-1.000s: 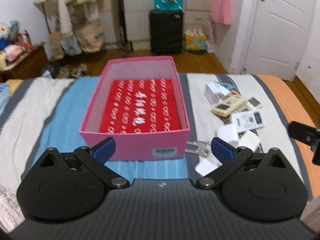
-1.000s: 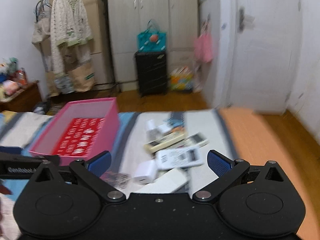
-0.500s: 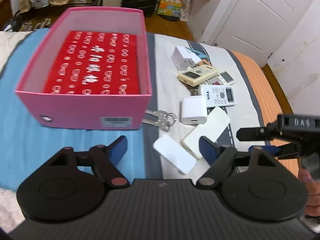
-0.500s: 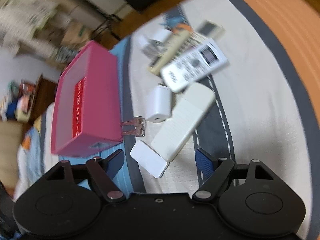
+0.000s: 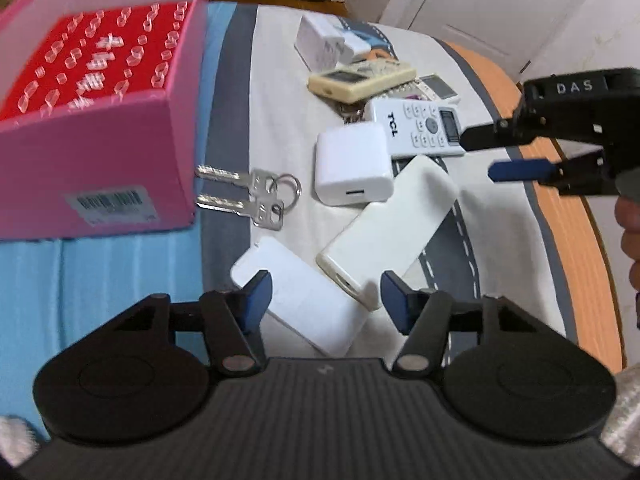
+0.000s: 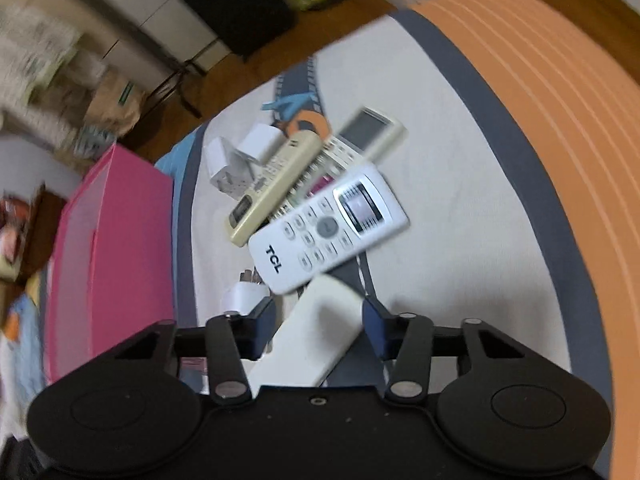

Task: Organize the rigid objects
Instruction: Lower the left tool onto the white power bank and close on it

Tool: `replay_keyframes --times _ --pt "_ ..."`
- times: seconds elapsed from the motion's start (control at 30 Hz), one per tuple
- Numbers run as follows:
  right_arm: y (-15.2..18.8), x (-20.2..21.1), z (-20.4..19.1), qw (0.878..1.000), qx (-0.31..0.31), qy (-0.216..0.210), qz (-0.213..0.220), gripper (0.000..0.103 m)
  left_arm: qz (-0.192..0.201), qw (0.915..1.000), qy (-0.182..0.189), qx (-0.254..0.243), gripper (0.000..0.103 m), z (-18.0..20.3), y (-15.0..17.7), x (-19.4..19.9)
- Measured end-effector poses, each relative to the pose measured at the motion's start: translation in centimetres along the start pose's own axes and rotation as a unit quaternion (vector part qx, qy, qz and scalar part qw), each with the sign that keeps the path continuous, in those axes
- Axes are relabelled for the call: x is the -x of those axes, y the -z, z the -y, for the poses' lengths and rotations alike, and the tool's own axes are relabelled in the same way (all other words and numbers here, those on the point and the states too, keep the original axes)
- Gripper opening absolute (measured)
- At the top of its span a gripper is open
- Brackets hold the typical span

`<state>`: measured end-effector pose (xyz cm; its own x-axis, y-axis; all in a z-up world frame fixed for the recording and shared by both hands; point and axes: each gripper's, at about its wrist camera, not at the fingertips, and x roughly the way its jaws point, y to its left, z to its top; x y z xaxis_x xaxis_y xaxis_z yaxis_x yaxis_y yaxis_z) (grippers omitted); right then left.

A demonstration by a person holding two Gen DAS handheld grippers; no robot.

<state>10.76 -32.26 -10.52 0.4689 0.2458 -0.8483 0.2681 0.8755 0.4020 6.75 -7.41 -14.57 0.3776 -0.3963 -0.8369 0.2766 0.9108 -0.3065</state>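
Rigid clutter lies on the bedspread point(image 5: 280, 92) right of the pink box point(image 5: 120, 184): a flat white slab point(image 5: 308, 300) nearest the left gripper point(image 5: 326, 300), a cream power bank point(image 5: 388, 232) leaning over its edge, a white charger cube point(image 5: 352, 164), keys point(image 5: 256, 196) just beside the box wall, a TCL remote point(image 5: 420, 128) and a beige remote point(image 5: 360, 78) further back. Left jaws are closing around the white slab, pads not yet pressing, so nothing is held. Right gripper point(image 6: 318, 330) straddles the far end of the power bank point(image 6: 316, 328), jaws closing too, contact unclear in the blur; from the left wrist view its fingers point(image 5: 520, 170) seem to hover over the TCL remote's end. Judgement: both are going for a pick at once, and the two white items overlap. Better to lift the power bank first, since it rests on the slab, or the slab drags it. Centre the pads on the long sides and keep them low. The smooth plastic will probably slip if pinched at a corner. The box is the likely drop spot, open-topped, red lining point(image 5: 92, 64) visible.
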Motion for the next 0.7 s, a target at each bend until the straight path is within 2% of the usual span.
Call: replay_keyframes --times 0.1,0.2,0.3,0.37,0.4,0.47,0.5,0.6,0.7 --pt "-1.0 -1.5 0.2 0.999 0.028 0.016 -0.001 0.052 0.027 0.9995 -0.008 -0.013 0.052 0.2 0.4 -0.3" --pt "-1.0 -3.0 0.7 0.997 0.061 0.040 0.001 0.052 0.027 0.9996 0.002 -0.006 0.048 0.3 0.4 -0.2" --pt "-0.8 -3.7 1.6 0.998 0.052 0.012 -0.013 0.052 0.019 0.9998 0.010 0.005 0.046 0.2 0.2 -0.3" --pt "-0.6 -3.8 1.3 0.998 0.067 -0.011 -0.010 0.052 0.009 0.9996 0.023 0.016 0.043 0.0 0.1 -0.5" --pt "-0.6 -3.9 0.9 0.996 0.082 -0.012 -0.010 0.052 -0.001 0.9989 0.036 0.030 0.038 -0.2 0.0 -0.5" --pt "-0.4 -4.3 0.3 0.993 0.112 0.001 -0.020 0.052 -0.026 0.9957 0.068 0.058 0.036 -0.6 -0.2 -0.8" --pt "-0.3 -4.4 0.1 0.992 0.124 0.010 -0.022 0.048 -0.028 0.9951 0.069 0.064 0.034 -0.6 0.0 -0.9" --pt "-0.3 -4.2 0.4 0.992 0.120 0.010 -0.026 0.042 -0.009 0.9969 0.049 0.062 0.034 0.0 0.2 -1.2" --pt "-0.2 -4.2 0.7 0.993 0.117 0.011 -0.030 0.041 0.013 0.9975 0.030 0.063 0.034 0.5 0.1 -1.6"
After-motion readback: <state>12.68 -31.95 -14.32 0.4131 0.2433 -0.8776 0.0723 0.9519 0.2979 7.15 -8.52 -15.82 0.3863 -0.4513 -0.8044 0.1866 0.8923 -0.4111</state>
